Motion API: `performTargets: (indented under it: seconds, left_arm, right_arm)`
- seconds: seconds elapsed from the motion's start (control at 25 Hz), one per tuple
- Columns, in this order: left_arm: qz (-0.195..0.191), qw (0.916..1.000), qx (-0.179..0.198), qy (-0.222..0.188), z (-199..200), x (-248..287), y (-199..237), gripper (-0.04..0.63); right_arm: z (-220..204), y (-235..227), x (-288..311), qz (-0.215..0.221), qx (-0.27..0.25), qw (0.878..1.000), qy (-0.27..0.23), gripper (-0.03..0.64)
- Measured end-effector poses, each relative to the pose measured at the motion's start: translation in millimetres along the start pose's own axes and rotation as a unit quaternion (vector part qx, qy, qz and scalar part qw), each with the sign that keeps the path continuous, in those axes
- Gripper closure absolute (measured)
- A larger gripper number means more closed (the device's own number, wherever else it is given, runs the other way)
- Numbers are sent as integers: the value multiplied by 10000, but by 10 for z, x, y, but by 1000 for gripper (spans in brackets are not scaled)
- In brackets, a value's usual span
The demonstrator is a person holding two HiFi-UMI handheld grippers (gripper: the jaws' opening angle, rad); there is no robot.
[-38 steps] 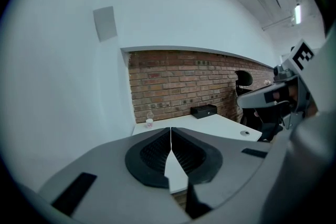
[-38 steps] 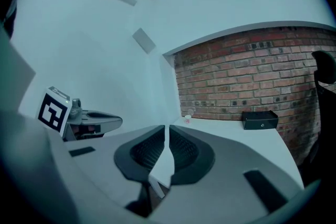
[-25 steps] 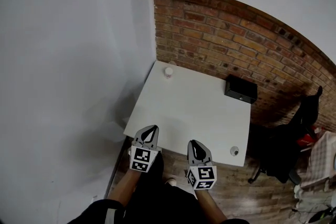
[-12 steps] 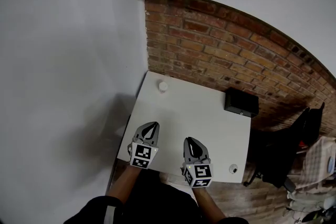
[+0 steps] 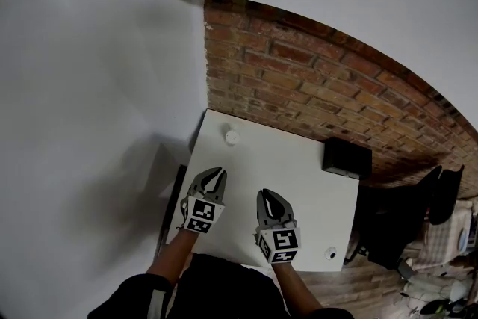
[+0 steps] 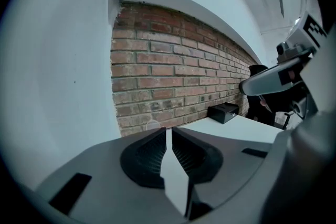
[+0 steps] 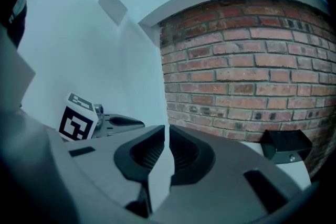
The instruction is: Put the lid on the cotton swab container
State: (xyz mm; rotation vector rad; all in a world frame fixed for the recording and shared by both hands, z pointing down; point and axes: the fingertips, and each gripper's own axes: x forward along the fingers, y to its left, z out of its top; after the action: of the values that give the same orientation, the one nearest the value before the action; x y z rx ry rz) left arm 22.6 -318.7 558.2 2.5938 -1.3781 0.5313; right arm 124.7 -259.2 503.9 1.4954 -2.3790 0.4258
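Note:
A small round white cotton swab container (image 5: 232, 136) stands at the far left corner of the white table (image 5: 299, 168), close to the brick wall; in the left gripper view the container (image 6: 153, 125) shows faintly just beyond the jaws. A small round whitish piece (image 5: 331, 253), perhaps the lid, lies at the table's near right corner. My left gripper (image 5: 214, 174) (image 6: 169, 129) hovers over the near left part of the table, shut and empty. My right gripper (image 5: 267, 195) (image 7: 165, 127) hangs beside it over the near middle, also shut with nothing held.
A black box (image 5: 346, 158) (image 6: 223, 112) (image 7: 286, 145) sits at the table's far right against the brick wall (image 5: 314, 78). A white wall (image 5: 97, 123) borders the left. A dark chair and clutter (image 5: 433, 235) stand to the right on the wooden floor.
Both grippers have moved forward from the table's near edge to over its surface, and the head view has closed in on the table. The jaws stayed shut.

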Motion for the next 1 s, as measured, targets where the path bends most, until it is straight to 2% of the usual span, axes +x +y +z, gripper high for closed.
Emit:
performTargets:
  seconds: [0.16, 0.64, 1.0]
  left_arm:
    - [-102, 9999, -6, 94, -39, 242, 117, 564]
    - [-540, 9973, -98, 498, -526, 1005, 339, 349]
    - [-552, 9961, -43, 687, -875, 1487, 471, 299]
  right_arm:
    - [18, -68, 233, 19, -37, 9999, 107, 594]
    - [61, -297, 940, 275, -128, 9987, 415, 594]
    - [117, -457, 1369, 480, -449, 9951, 737, 575]
